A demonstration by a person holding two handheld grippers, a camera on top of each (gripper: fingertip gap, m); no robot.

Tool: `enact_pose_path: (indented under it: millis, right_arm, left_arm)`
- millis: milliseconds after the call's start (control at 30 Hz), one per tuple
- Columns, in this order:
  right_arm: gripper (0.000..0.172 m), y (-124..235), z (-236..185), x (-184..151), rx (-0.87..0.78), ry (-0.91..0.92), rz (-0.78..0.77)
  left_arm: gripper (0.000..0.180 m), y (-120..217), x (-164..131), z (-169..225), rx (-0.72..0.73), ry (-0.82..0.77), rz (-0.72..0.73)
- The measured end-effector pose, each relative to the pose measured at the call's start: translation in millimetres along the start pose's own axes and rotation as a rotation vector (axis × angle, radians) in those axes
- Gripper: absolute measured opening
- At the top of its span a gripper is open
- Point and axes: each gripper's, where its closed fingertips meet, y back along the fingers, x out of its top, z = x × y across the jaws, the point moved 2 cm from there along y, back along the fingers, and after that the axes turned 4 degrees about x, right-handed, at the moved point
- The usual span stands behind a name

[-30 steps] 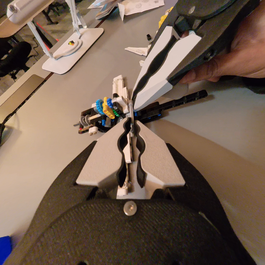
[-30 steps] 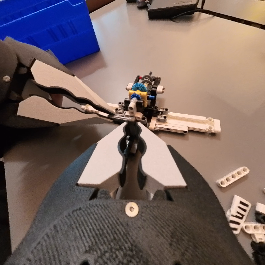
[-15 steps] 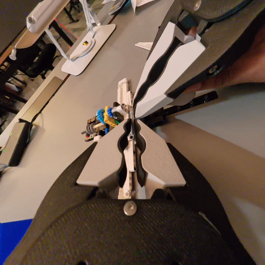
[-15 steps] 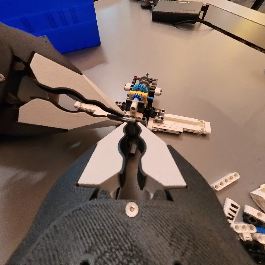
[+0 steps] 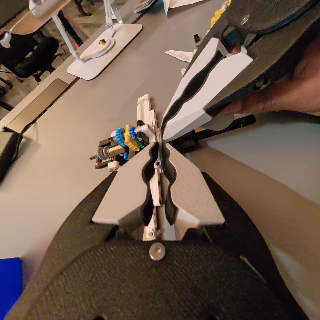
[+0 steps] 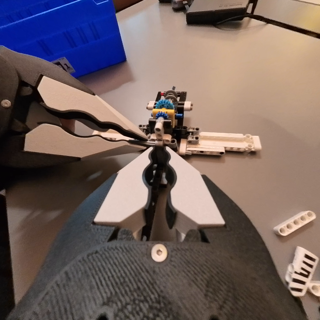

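- The toy brick model point(image 6: 167, 114), with blue gears and a yellow block, sits mid-surface point(image 6: 225, 78), touching both my hand-held grippers.
- My left hand-held gripper point(image 5: 160, 147) pinches a white beam point(image 5: 156, 188) and thin grey rod point(image 5: 159, 152) on the model's near-left side.
- My right hand-held gripper point(image 6: 159, 150) is clamped on a black beam point(image 6: 152, 199) at the model's near end.
- Loose white pieces point(image 6: 294, 223) lie to the right; a blue bin point(image 6: 60, 34) stands far left.
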Motion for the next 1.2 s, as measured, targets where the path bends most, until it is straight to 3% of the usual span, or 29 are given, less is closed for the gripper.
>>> enact_pose_path:
  millis: [433,533,600,767,967,1200]
  right_arm:
    - [0.007,-1.6,-1.9,-0.5,0.028,-0.013,-0.005]
    - [0.006,19.5,42.0,-2.8,-0.221,0.017,-0.015]
    - [0.007,24.8,40.0,-6.4,-0.114,-0.091,0.033]
    - [0.006,11.5,20.6,-2.4,-0.114,0.024,0.003]
    - [0.007,8.1,19.2,0.6,-0.075,0.000,0.023]
    - [0.021,60.8,20.6,25.1,-0.167,0.123,0.180]
  left_arm:
    - [0.005,5.9,-3.4,0.8,0.030,-0.005,-0.015]
    - [0.004,24.1,-8.6,-3.4,0.027,0.065,0.006]
    - [0.005,26.5,-16.6,-6.4,0.053,0.095,-0.004]
    - [0.005,33.2,-4.4,-5.2,0.042,0.113,0.058]
    - [0.005,35.6,-3.3,-2.5,0.043,0.119,0.080]
    - [0.005,39.0,5.1,11.3,0.009,0.144,0.107]
